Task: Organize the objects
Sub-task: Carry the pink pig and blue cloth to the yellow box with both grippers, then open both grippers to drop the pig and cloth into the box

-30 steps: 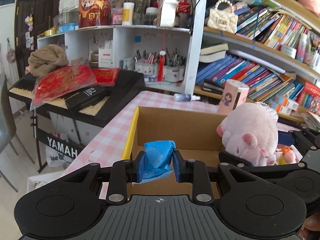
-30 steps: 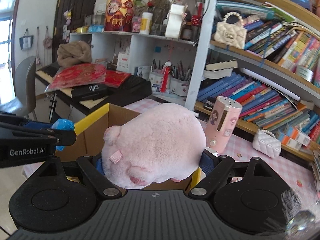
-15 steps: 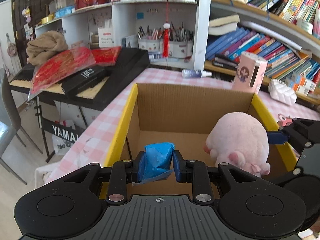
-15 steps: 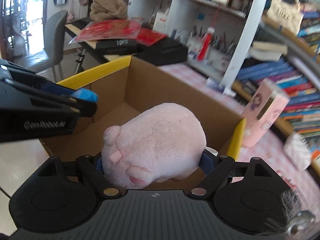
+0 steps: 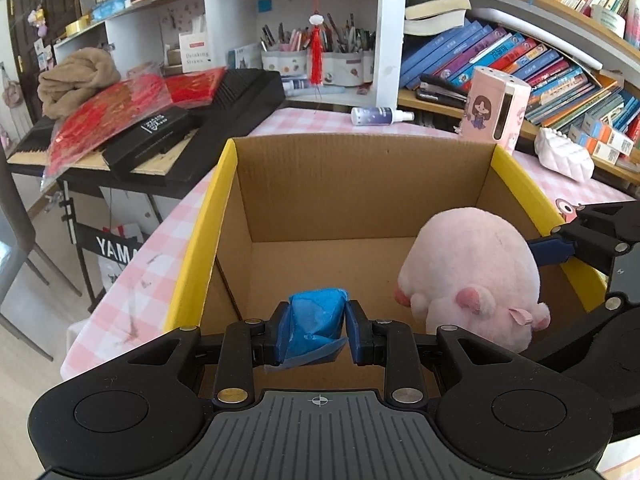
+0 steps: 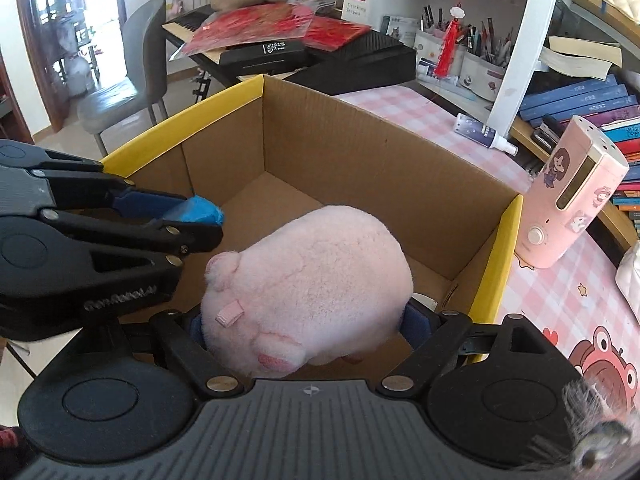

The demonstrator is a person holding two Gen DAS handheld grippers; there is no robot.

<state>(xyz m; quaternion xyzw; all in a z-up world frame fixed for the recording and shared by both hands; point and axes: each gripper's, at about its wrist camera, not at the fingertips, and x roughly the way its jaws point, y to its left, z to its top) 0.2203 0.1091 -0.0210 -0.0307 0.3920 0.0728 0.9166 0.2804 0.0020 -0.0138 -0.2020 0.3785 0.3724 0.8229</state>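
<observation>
the left gripper was clamped on a crumpled blue plastic wad, its thin film creased and a loose flap hanging below the blue pads, and it hung over the near left part of an open corrugated cardboard box with yellow-edged rims. in the right wrist view that same left gripper reached in from the left, the blue wad poking out past its black fingers above the box interior. the right gripper was closed around a round, fuzzy pink plush pig, squeezing its soft sides between the pads; the pig sat low inside the box toward its right wall, snout and small ears turned to the near side. whether it touched the brown ribbed floor could not be told. the box stood on a pink-and-white checked tablecloth. just beyond the box's far right corner stood a tall, smooth pink plastic device with a cartoon girl sticker, and a small white spray bottle lay on its side near the shelf unit. a black keyboard piled with glossy red packets stood to the left.
</observation>
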